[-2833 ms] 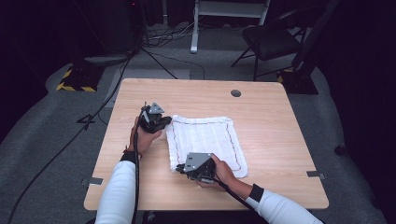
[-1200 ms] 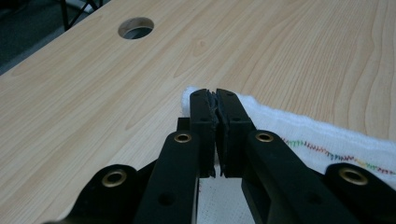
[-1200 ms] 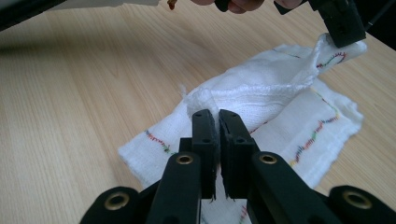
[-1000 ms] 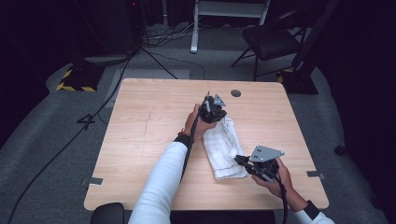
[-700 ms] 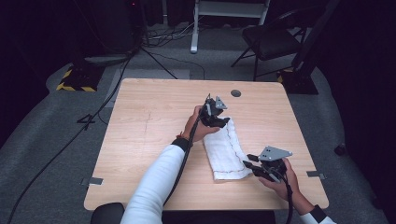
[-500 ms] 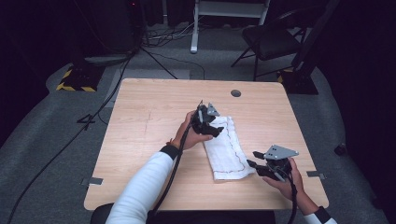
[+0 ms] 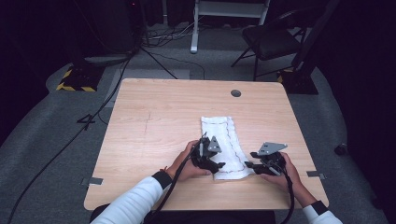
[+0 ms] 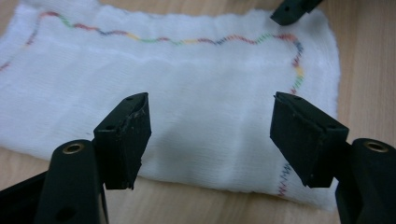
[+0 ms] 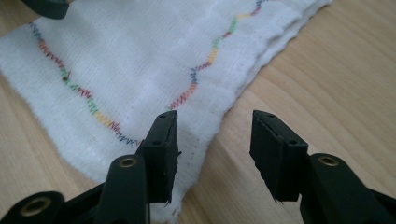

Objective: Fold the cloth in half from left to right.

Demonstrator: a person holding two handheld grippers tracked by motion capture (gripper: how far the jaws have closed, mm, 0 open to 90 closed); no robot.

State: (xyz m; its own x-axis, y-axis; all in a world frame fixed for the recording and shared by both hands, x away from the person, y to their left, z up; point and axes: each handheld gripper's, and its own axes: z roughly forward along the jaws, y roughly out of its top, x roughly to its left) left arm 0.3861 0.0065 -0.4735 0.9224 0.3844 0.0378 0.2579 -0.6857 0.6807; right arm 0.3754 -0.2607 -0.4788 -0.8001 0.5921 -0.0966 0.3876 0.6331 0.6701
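Job: I am folding a white cloth (image 7: 223, 145) with a wavy rainbow stitch on a wooden table (image 7: 154, 116).
Where the cloth is: it lies flat on the table, a bit to my right of the middle and close to my edge. It is a long thin strip that runs away from me.
What looks done: the cloth looks folded over once the long way. In the right gripper view I see layers stacked at its long edge (image 9: 280, 32).
My left tongs (image 7: 215, 164): they sit at the near left side of the cloth. The jaws have just been opening and now stand wide apart. The cloth lies under them, but the pads (image 8: 125, 135) do not pinch it.
My right tongs (image 7: 249, 165): they sit at the near right corner of the cloth. The jaws have just been opening too. One pad (image 9: 161, 149) hangs over the cloth edge, the other over bare wood. Nothing is squeezed.
What I hold: nothing in either tongs.
What is left: I think one more fold, the short way, to make a small square. For that I would pinch the two near corners and lift them to the far end.
How far along: about halfway, I guess.
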